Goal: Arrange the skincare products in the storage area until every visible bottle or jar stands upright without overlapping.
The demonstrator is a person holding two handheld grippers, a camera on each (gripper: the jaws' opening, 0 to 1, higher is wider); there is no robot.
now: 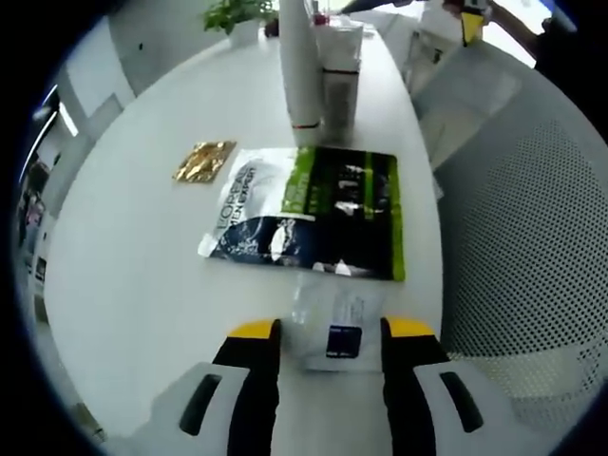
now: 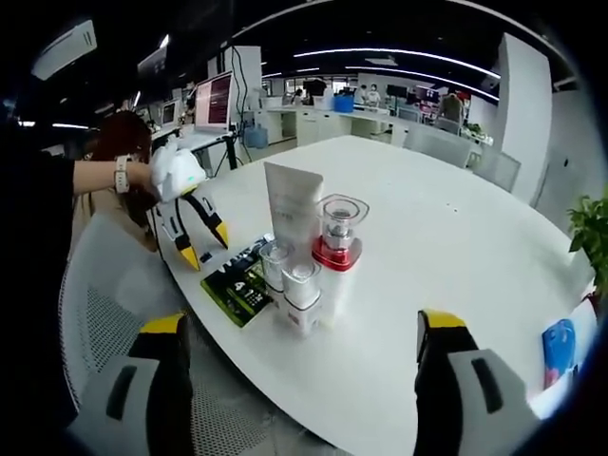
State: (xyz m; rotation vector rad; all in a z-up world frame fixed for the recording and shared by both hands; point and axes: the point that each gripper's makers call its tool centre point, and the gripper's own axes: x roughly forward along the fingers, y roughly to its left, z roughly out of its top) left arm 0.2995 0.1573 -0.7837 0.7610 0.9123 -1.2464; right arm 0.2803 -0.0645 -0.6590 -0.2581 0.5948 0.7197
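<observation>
In the right gripper view a cluster of products stands upright on the white table [image 2: 456, 247]: a white tube [image 2: 293, 201], a clear pump bottle with a red collar [image 2: 337, 236], a small glass jar [image 2: 275, 260] and a short white bottle [image 2: 302, 293]. My right gripper [image 2: 301, 323] is wide open, well short of them. My left gripper [image 2: 206, 244], held by a gloved hand, hangs open over a flat black-and-green pouch [image 2: 237, 285]. In the left gripper view the left gripper [image 1: 332, 329] straddles a small clear sachet [image 1: 334, 328] lying on the table in front of the pouch [image 1: 313, 214].
A gold sachet [image 1: 203, 161] lies left of the pouch. The tube [image 1: 299, 66] and a clear bottle [image 1: 340, 85] stand beyond it. A mesh chair [image 1: 532, 247] sits off the table edge. A potted plant [image 2: 594, 228] and a blue packet [image 2: 559, 351] are at the far right.
</observation>
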